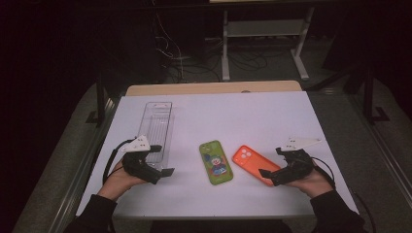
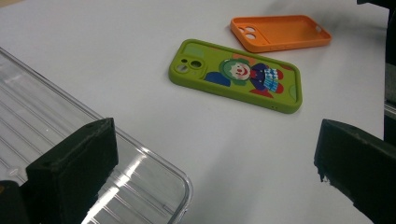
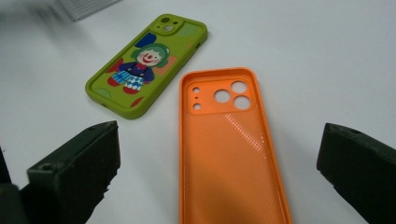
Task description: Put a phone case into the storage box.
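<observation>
Two phone cases lie flat on the white table [image 1: 214,116]. The green case [image 1: 215,162] [image 2: 236,73] [image 3: 146,63] has a clown picture facing up. To its right lies the orange case [image 1: 253,162] [image 2: 280,32] [image 3: 231,140], hollow side up. My right gripper [image 1: 276,163] [image 3: 219,163] stands open over the orange case's near end, jaws wide on either side and not touching it. At the left, my left gripper [image 1: 162,160] [image 2: 215,161] is open with nothing between its jaws, at the near end of a clear plastic tray [image 1: 158,130] [image 2: 56,140].
The clear ribbed tray runs lengthwise along the table's left part. Beyond the far edge stand a wooden board [image 1: 214,88], white shelf legs [image 1: 301,58] and loose cables [image 1: 180,58] on a dark floor. Both forearms enter from the bottom.
</observation>
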### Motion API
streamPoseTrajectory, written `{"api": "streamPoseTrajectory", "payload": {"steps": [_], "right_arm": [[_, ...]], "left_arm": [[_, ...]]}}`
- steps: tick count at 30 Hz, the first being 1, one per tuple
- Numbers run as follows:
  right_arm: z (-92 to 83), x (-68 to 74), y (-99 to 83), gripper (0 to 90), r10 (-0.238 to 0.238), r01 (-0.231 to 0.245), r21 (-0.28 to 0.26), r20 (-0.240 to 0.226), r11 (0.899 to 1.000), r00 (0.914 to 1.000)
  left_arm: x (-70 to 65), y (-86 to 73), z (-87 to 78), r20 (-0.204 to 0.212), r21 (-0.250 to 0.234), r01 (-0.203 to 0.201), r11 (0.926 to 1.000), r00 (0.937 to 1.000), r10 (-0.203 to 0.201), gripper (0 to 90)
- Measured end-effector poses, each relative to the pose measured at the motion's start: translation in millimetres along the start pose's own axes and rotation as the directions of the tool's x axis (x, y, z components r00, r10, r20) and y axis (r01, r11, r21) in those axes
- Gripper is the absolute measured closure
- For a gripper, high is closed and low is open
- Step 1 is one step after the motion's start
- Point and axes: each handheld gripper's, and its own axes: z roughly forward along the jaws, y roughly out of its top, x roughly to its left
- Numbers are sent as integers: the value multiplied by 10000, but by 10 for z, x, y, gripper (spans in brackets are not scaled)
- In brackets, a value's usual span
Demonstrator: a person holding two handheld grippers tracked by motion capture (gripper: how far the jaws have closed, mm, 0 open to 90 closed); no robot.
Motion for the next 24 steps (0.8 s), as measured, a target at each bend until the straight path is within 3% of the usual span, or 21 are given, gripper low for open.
{"api": "streamPoseTrajectory", "payload": {"steps": [15,24], "right_arm": [[107,-63,264,0,312,-329,153,994,9993,9946],[233,-102,375,0,360,-371,83,1053,9993,9938]], "left_arm": [[3,0,4,54,-43,62,10000,10000,-62,0],[2,3,2,81,56,62,10000,9999,-62,0]]}}
